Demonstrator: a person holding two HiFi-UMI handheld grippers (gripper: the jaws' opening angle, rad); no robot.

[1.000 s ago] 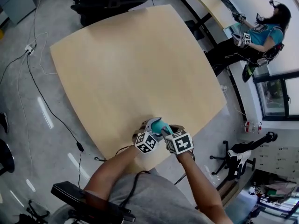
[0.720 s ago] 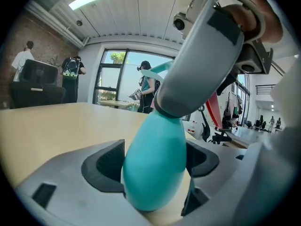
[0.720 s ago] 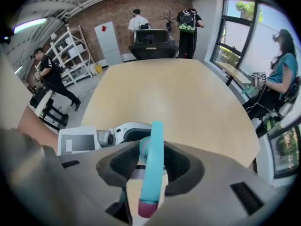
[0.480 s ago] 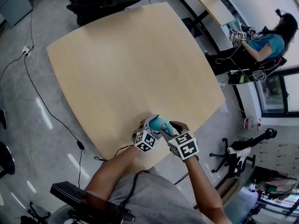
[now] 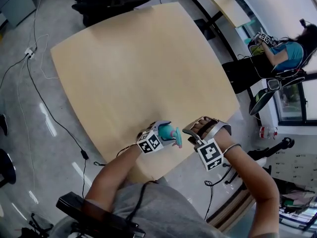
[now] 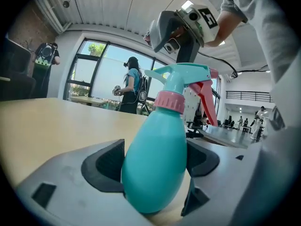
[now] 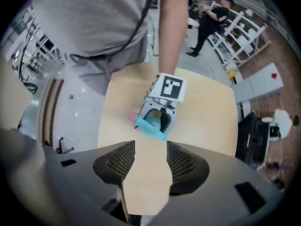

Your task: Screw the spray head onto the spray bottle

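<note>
Tabletop (image 5: 138, 58) — spray bottle (image 6: 157, 140) between left tongs (image 6: 155, 168)

At the near edge of the desk (image 5: 133, 68), the left tongs (image 5: 165, 131) held a teal spray bottle (image 5: 171, 132). The right tongs (image 5: 198, 132) hung just beside it over that same edge, clear of the bottle, jaws just opened and empty. Past the desk's far right corner sat another person (image 5: 283, 53).
</note>
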